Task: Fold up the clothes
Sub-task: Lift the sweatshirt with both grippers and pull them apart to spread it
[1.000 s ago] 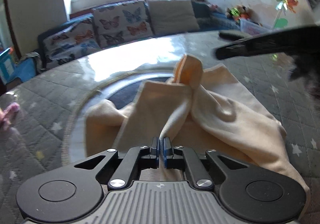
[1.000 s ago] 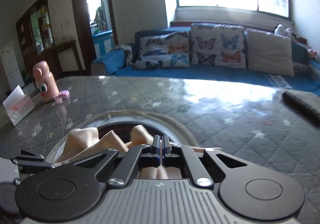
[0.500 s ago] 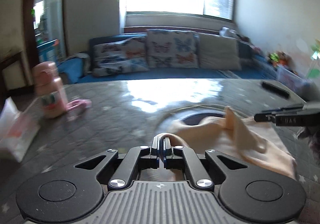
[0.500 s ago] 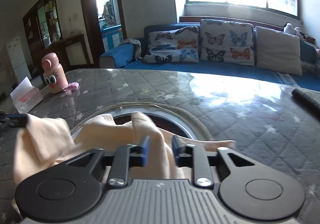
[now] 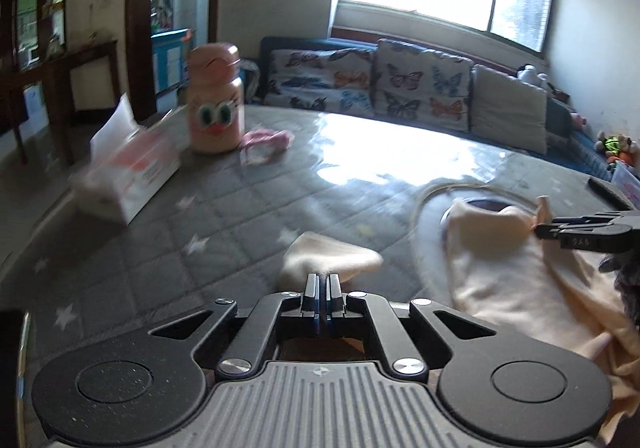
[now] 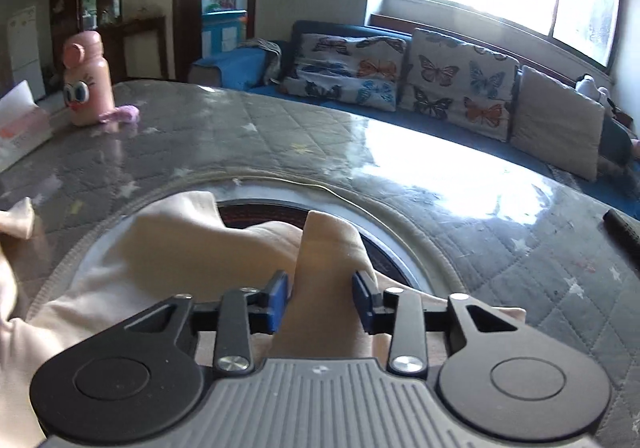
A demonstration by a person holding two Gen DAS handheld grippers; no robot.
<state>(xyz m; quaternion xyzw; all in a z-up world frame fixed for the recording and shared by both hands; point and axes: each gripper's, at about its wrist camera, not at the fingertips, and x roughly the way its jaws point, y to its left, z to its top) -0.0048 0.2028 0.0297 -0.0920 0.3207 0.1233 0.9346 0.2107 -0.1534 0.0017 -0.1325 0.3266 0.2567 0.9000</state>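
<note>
A cream garment point(image 6: 168, 248) lies crumpled on the grey quilted table point(image 6: 280, 136), partly over a round inset. My left gripper point(image 5: 322, 282) is shut on a corner of the garment point(image 5: 328, 260) and holds it out to the left. My right gripper point(image 6: 323, 290) is open, its blue pads either side of a raised fold of the cloth. In the left wrist view the right gripper point(image 5: 560, 230) shows at the right edge, over the rest of the garment point(image 5: 512, 272).
A pink bottle with cartoon eyes point(image 5: 214, 110), a pink cloth point(image 5: 266, 140) and a tissue box point(image 5: 128, 172) stand at the table's far left. A dark remote point(image 6: 624, 228) lies at the right edge. A sofa with butterfly cushions point(image 6: 400, 68) is behind.
My right gripper has opened and let go of the garment fold. My left gripper, still shut on its corner, has swung left and pulled the cloth out sideways.
</note>
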